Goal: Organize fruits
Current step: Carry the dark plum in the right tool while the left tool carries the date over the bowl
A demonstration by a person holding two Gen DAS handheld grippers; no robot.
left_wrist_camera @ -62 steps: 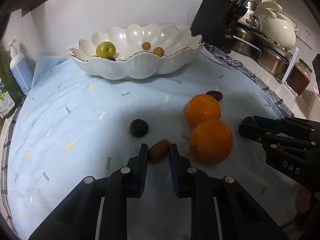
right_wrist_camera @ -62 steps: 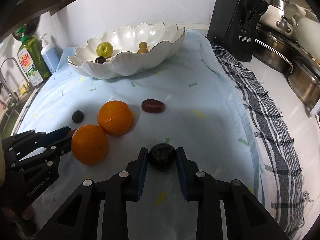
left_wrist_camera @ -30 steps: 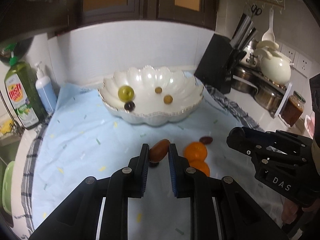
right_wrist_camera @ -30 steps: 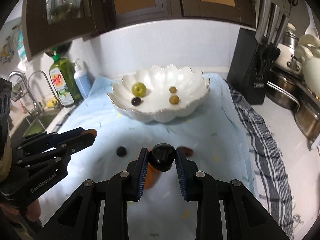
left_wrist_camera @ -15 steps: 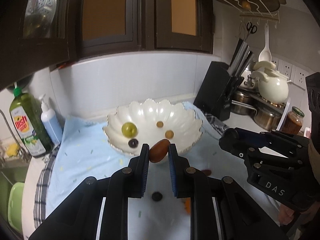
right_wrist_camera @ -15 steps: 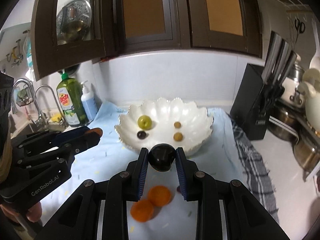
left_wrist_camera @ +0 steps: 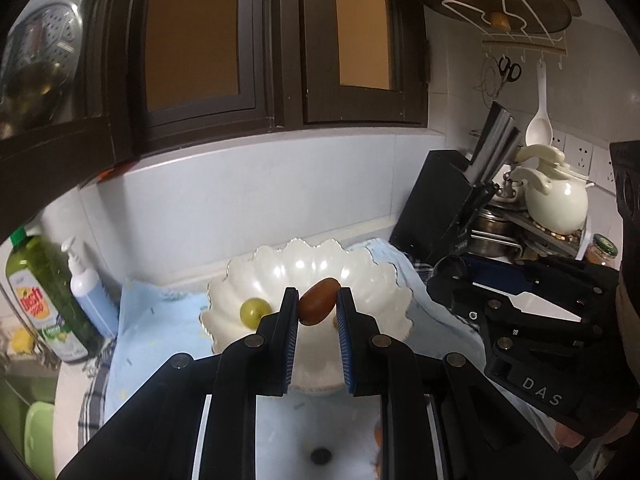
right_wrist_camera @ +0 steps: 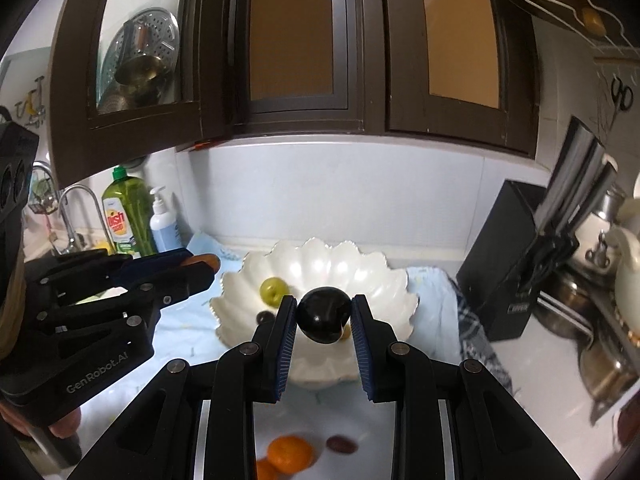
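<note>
Bowl (right_wrist_camera: 372, 280) open above (knife block (right_wrist_camera: 502, 264) right, bottles (right_wrist_camera: 132, 216) left).

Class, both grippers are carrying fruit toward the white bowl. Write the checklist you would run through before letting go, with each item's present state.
1. Left gripper shut on brown fruit: ok.
2. Right gripper shut on dark plum: ok.
3. Bowl upright on the blue cloth: ok.
4. Free space beside the green fruit: ok.
5. Grippers directly over the bowl: cannot tell.
</note>
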